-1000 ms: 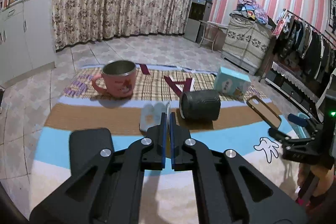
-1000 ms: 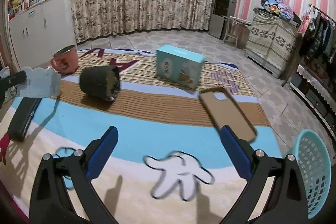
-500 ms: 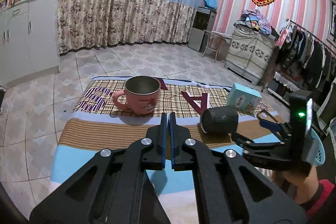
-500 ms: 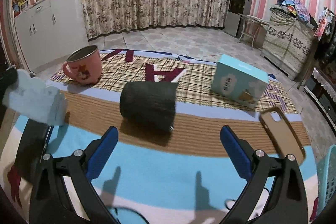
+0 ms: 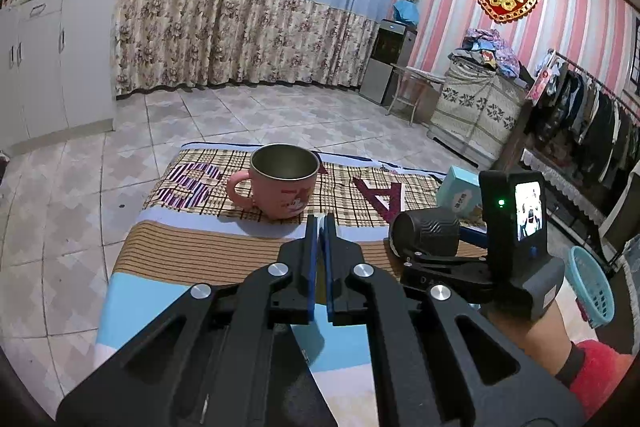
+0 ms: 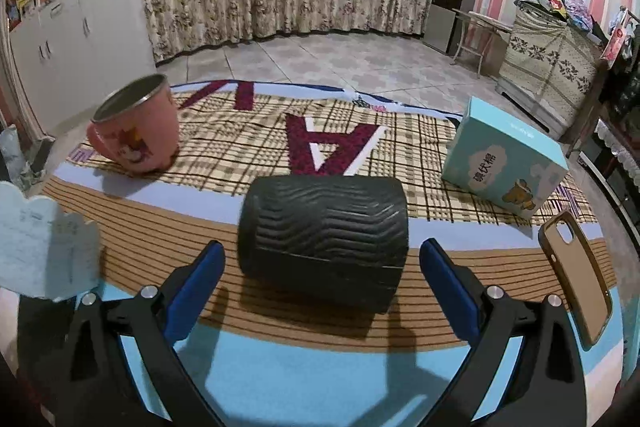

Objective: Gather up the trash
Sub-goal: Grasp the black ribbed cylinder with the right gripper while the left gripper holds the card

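Note:
My left gripper (image 5: 320,223) is shut on a thin pale blue-white scrap of packaging, seen edge-on between the pads and flat in the right wrist view (image 6: 44,251) at the far left, held above the mat. A black ribbed cylinder (image 6: 324,223) lies on its side on the mat; it also shows in the left wrist view (image 5: 426,231). My right gripper (image 6: 320,267) is open, its fingers on either side of the cylinder's near end, not touching.
A pink mug (image 6: 136,131) stands at the back left. A teal box (image 6: 504,163) stands at the back right. A brown phone case (image 6: 576,267) lies at the right. A turquoise basket (image 5: 592,287) sits on the floor beyond the mat.
My right gripper has moved forward and left up to the black cylinder, still open. My left gripper has lifted and shifted left with the scrap still in it.

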A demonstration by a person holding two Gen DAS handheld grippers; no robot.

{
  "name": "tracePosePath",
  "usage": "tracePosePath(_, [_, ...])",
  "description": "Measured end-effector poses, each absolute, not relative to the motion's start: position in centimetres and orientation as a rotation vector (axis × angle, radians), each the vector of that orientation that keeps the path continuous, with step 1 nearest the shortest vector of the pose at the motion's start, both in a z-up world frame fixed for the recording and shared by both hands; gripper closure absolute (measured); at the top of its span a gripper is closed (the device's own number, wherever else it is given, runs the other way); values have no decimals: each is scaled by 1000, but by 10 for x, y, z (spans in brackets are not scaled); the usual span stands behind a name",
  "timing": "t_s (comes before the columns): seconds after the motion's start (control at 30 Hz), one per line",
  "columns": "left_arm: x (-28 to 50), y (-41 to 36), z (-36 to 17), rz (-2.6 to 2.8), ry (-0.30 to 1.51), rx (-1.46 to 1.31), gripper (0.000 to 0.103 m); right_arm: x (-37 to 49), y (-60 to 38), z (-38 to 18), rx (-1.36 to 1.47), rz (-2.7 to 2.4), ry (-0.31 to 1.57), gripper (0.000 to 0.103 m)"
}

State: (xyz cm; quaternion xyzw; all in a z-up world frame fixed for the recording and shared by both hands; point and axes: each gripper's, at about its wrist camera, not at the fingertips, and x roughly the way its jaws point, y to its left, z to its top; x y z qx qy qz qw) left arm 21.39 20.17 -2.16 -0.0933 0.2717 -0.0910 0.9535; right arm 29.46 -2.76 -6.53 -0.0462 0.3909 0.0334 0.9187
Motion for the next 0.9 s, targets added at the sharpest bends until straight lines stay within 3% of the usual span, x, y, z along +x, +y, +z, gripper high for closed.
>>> tracePosePath(0.07, [213, 200, -21, -181, 554, -193, 101, 294, -29, -67, -94, 84, 814, 29])
tracePosePath(0.57, [211, 175, -7, -172, 575, -157, 102, 246, -78, -19, -109, 132, 712, 31])
tracePosePath(0.77, [209, 148, 1, -180, 587, -126, 102, 224, -126, -8, -68, 116, 713, 39])
tracePosePath(0.9, [203, 131, 7, -187, 589, -114, 102, 217, -150, -6, -54, 107, 721, 40])
